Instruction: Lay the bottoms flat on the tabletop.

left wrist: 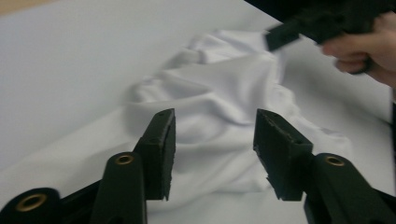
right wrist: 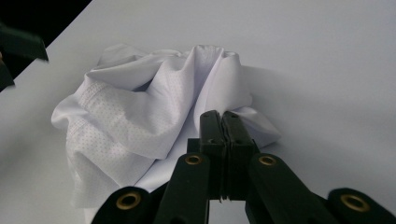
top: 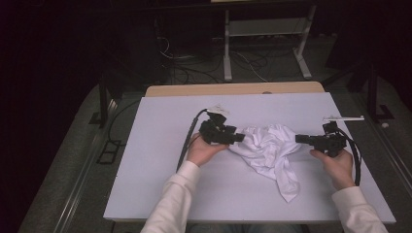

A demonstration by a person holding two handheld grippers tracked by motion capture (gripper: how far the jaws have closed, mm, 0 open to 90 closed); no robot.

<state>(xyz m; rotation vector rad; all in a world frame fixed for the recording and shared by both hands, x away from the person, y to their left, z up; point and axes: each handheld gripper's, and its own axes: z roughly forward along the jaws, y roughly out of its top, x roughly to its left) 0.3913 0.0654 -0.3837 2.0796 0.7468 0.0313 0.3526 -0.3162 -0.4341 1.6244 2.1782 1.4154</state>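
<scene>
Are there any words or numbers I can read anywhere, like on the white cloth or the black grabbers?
None can be read.
White cloth: plain, with tiny dots in the fabric, no print.
Left gripper and right gripper: plain black, with brass rivets, no label.
Table: bare white.
Small pale tag by the left gripper: too small to read.

High view: fixed above the person's side, looking forward and down, takes in the whole white table and the floor beyond. Left gripper view: rides the left hand-held gripper, low and close, facing across the table at the white garment. Right gripper view: rides the right hand-held gripper, just as low, facing back. All three share the garment; the left gripper view also catches the right hand-held gripper farther off.
</scene>
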